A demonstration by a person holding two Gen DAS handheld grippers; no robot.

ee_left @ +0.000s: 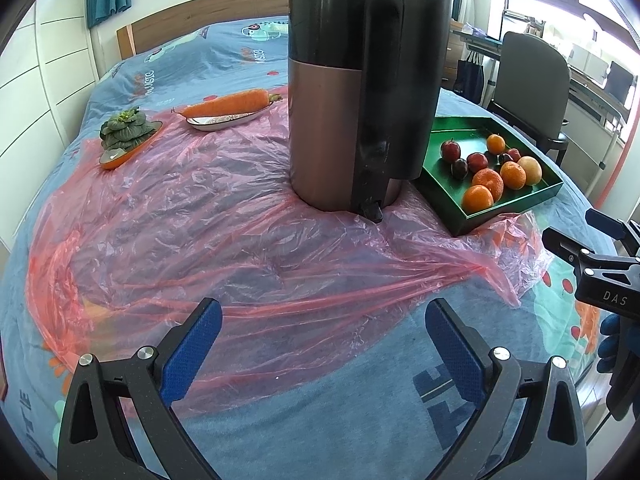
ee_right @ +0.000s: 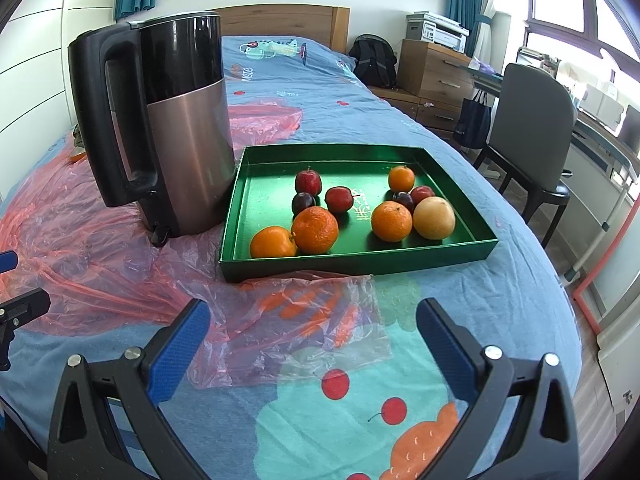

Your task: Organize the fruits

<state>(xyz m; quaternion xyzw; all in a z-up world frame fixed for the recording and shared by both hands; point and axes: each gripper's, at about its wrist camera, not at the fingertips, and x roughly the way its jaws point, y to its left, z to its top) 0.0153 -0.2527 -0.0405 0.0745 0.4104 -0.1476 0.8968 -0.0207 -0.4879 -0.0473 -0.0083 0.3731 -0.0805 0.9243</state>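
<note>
On bed, fruits sit in green tray (ee_right: 460, 250) beside kettle (ee_right: 188, 132). My right gripper (ee_right: 312, 332) and left gripper (ee_left: 324, 328) both spread wide, holding nothing. I judge: approach nearest orange (ee_right: 273, 242) from above, close gently, avoid tray wall.

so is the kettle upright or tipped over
Upright: the kettle stands on its base on the plastic sheet beside the green tray.
</note>
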